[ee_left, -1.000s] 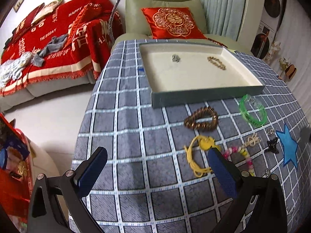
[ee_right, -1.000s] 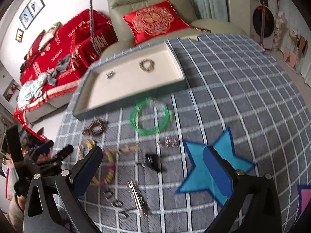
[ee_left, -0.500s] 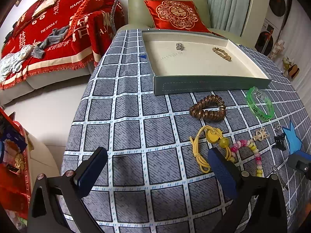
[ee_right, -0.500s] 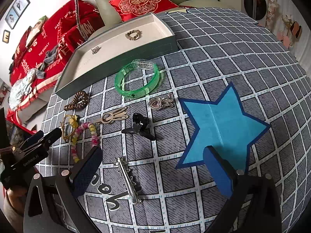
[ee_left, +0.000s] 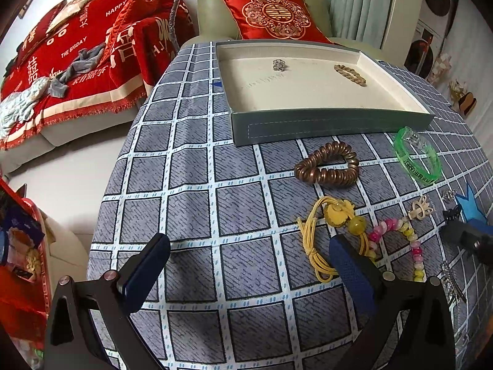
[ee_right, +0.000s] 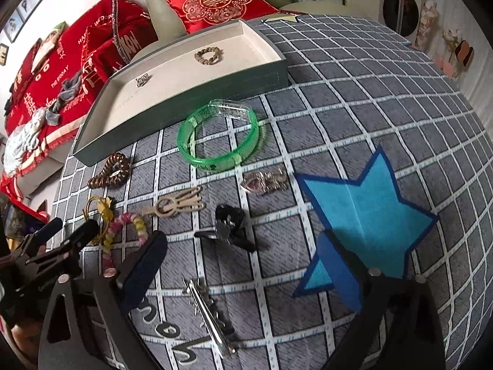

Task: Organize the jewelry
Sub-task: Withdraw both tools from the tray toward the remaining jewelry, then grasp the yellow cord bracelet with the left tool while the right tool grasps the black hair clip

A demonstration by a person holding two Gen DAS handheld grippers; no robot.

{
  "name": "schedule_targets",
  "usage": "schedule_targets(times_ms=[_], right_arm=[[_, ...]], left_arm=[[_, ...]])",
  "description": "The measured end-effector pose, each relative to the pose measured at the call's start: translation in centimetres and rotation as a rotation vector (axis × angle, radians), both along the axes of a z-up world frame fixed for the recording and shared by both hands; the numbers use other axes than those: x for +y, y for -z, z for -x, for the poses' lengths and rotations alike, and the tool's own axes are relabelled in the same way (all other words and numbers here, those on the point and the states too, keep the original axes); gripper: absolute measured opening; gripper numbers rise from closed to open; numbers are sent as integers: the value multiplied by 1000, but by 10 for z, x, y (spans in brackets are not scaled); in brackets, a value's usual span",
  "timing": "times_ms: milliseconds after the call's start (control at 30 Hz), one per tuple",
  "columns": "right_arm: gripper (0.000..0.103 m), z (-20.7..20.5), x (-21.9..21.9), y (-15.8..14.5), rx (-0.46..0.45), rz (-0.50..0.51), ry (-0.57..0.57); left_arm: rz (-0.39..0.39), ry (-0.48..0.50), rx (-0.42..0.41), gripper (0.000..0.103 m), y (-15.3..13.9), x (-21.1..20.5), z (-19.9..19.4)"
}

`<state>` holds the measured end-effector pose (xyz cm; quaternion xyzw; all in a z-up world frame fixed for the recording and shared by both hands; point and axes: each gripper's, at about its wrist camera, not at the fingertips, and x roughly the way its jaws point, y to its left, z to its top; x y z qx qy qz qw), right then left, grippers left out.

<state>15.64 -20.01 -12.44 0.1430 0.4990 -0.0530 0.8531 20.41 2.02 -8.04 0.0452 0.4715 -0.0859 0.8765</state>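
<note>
My right gripper (ee_right: 240,240) hangs low over the checked cloth, its jaws wide and closing. A black hair clip (ee_right: 229,225) lies on the cloth between its fingers, untouched, and a silver clip (ee_right: 209,317) lies nearer. Beyond them are a heart pendant (ee_right: 263,182), a beige clip (ee_right: 175,205) and a green bangle (ee_right: 218,135). My left gripper (ee_left: 248,243) is open and empty, left of a yellow cord charm (ee_left: 336,215), a bead bracelet (ee_left: 406,240) and a brown coil bracelet (ee_left: 326,169). The grey tray (ee_left: 332,123) holds a small silver piece (ee_left: 279,64) and a bracelet (ee_left: 349,74).
A blue star (ee_right: 363,212) is stuck on the cloth under my right finger. The table's left edge (ee_left: 123,160) drops to the floor. Behind the tray stand an armchair with a red cushion (ee_left: 274,15) and a sofa under a red blanket (ee_left: 77,71).
My right gripper has sunk toward the table, and the black clip and silver clip now look larger and closer. The left gripper has stayed about where it was.
</note>
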Motion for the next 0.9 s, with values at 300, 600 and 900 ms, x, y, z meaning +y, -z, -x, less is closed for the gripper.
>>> schedule_targets(times_ms=[300, 600, 900], right_arm=[[64, -7, 14, -1, 3, 114, -16], [39, -1, 17, -3, -4, 148, -35], [39, 9, 3, -5, -11, 13, -24]], left_arm=[[-7, 32, -12, 100, -4, -10, 6], [-7, 155, -31, 42, -12, -31, 18], [95, 189, -32, 21, -23, -25, 26]])
